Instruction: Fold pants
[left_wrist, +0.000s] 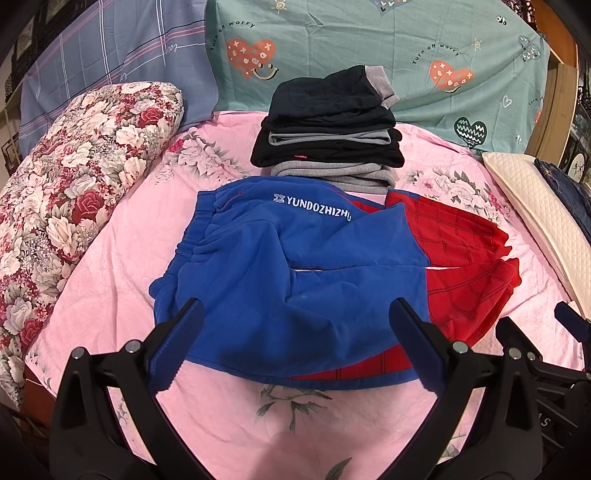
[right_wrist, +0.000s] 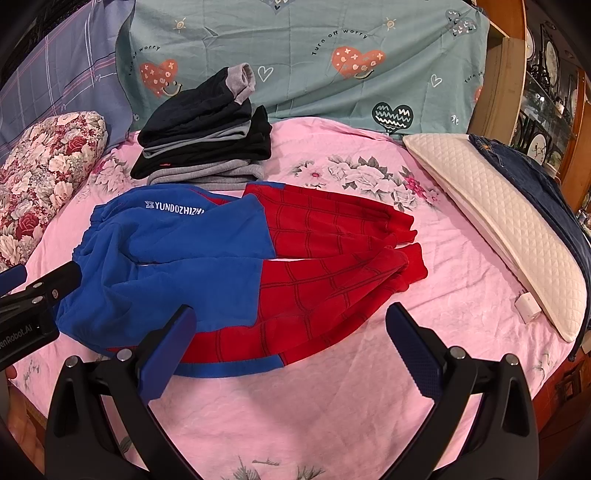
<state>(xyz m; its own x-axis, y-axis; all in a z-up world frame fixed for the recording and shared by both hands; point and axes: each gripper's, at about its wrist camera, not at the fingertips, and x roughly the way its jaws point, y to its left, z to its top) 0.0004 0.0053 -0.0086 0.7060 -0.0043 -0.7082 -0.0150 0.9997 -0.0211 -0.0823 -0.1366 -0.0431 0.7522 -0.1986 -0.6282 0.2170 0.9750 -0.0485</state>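
Blue and red pants (left_wrist: 280, 266) lie spread on the pink bed sheet (left_wrist: 295, 421), waistband to the left, red web-pattern legs to the right; they also show in the right wrist view (right_wrist: 207, 258). My left gripper (left_wrist: 295, 325) is open and empty, hovering over the near edge of the blue part. My right gripper (right_wrist: 291, 325) is open and empty, above the near hem of the red legs. The left gripper also shows at the left edge of the right wrist view (right_wrist: 40, 288), and the right gripper at the right edge of the left wrist view (left_wrist: 546, 343).
A stack of folded dark and grey clothes (left_wrist: 328, 133) sits behind the pants. A floral pillow (left_wrist: 74, 177) lies at the left. A white quilted pillow (right_wrist: 498, 218) and dark jeans (right_wrist: 532, 184) lie at the right. A small white charger (right_wrist: 526, 308) rests by the pillow.
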